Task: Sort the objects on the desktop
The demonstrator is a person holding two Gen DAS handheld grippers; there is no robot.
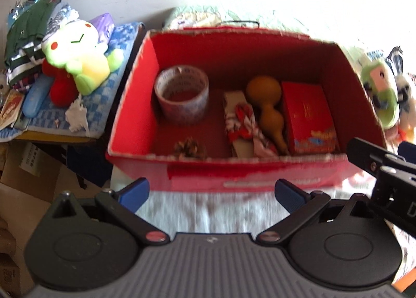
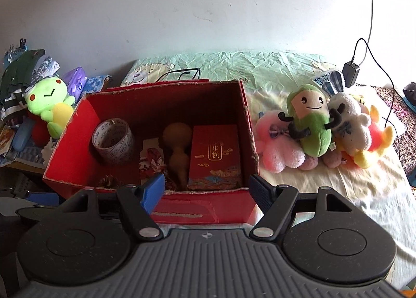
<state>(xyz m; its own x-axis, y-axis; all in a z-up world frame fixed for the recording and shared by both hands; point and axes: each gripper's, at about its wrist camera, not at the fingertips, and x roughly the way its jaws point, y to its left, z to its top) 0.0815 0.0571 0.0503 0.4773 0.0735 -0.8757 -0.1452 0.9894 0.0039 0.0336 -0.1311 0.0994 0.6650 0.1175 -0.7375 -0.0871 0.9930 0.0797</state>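
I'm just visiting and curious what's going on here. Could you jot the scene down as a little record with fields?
container: open red box
inside box: tape roll, gourd, small red carton, pine cone, patterned packet
right of box: plush toys, among them a green one
left of box: frog plush
left gripper: open, empty
right gripper: open, empty

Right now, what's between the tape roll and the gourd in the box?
A red-and-white patterned packet lies between tape roll and gourd; both wrist views show it.
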